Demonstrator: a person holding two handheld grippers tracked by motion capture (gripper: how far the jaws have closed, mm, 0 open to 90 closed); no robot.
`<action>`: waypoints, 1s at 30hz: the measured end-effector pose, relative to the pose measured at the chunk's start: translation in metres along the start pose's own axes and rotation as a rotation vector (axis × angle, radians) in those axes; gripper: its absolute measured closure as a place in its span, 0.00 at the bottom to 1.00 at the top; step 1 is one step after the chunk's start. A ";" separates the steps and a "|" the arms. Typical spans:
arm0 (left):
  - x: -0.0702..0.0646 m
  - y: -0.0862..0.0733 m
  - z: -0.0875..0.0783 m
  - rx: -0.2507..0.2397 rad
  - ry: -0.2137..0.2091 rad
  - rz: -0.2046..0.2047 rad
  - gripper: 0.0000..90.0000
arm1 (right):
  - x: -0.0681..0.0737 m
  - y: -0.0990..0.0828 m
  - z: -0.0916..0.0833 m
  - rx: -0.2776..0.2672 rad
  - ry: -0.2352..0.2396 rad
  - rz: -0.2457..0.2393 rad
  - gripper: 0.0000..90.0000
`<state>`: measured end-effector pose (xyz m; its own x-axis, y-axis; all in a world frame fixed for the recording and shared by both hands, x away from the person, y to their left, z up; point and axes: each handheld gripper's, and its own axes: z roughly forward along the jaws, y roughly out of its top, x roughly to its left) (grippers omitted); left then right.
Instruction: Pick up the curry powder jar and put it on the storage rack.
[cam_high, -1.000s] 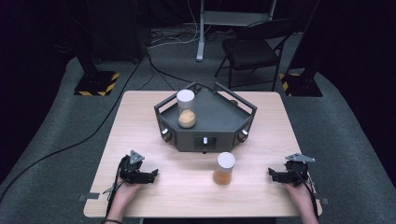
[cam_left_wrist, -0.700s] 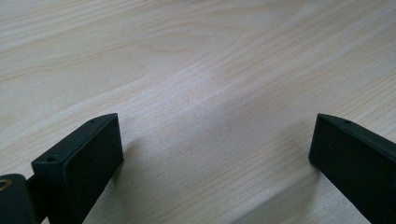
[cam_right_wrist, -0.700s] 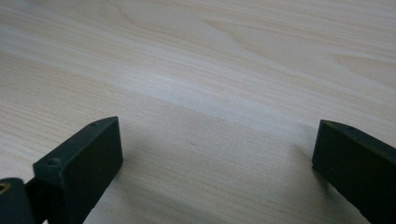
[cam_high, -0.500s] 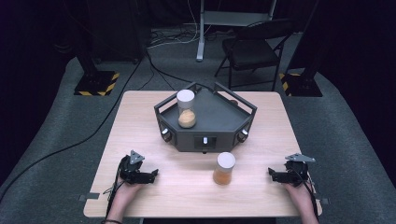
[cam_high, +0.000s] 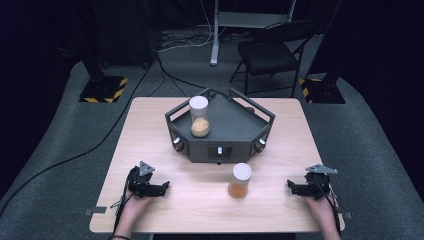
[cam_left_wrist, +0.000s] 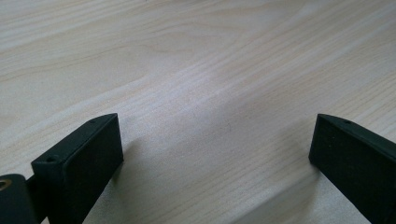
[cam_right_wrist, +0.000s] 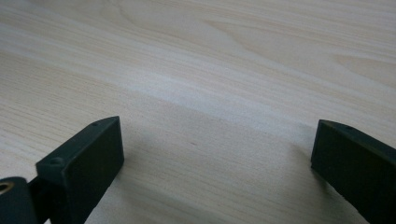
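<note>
A clear jar (cam_high: 240, 180) with a white lid and orange contents stands on the wooden table (cam_high: 280, 200), front of centre. A second such jar (cam_high: 199, 116) stands on the dark angular tray (cam_high: 235, 125) at the table's middle. My left gripper (cam_high: 161, 188) rests at the front left, open, jaws pointing right toward the loose jar. My right gripper (cam_high: 292, 186) rests at the front right, open, jaws pointing left. In the left gripper view my left gripper (cam_left_wrist: 215, 149) has bare wood between its jaws, and so has my right gripper (cam_right_wrist: 217, 149) in its own view.
The tray has raised rails and knobs (cam_high: 178, 144) on its front faces. A black folding chair (cam_high: 272, 52) and stands with striped bases (cam_high: 102, 89) are on the floor beyond the table. A cable (cam_high: 75, 155) runs across the floor at left.
</note>
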<state>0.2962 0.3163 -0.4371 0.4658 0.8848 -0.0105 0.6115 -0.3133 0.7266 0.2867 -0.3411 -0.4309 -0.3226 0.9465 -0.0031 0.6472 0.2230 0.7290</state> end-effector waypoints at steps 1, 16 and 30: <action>0.000 0.000 0.000 0.000 0.000 0.001 0.03 | 0.000 0.000 0.000 -0.001 -0.001 0.001 0.03; 0.000 0.000 0.000 0.000 0.000 0.000 0.03 | 0.006 -0.003 -0.014 -0.066 0.031 0.000 0.05; 0.000 0.000 0.000 0.000 -0.001 0.000 0.03 | 0.006 0.000 -0.026 -0.111 0.116 0.009 0.06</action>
<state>0.2965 0.3165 -0.4371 0.4667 0.8844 -0.0113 0.6115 -0.3134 0.7266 0.2670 -0.3413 -0.4131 -0.3990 0.9136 0.0788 0.5726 0.1811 0.7996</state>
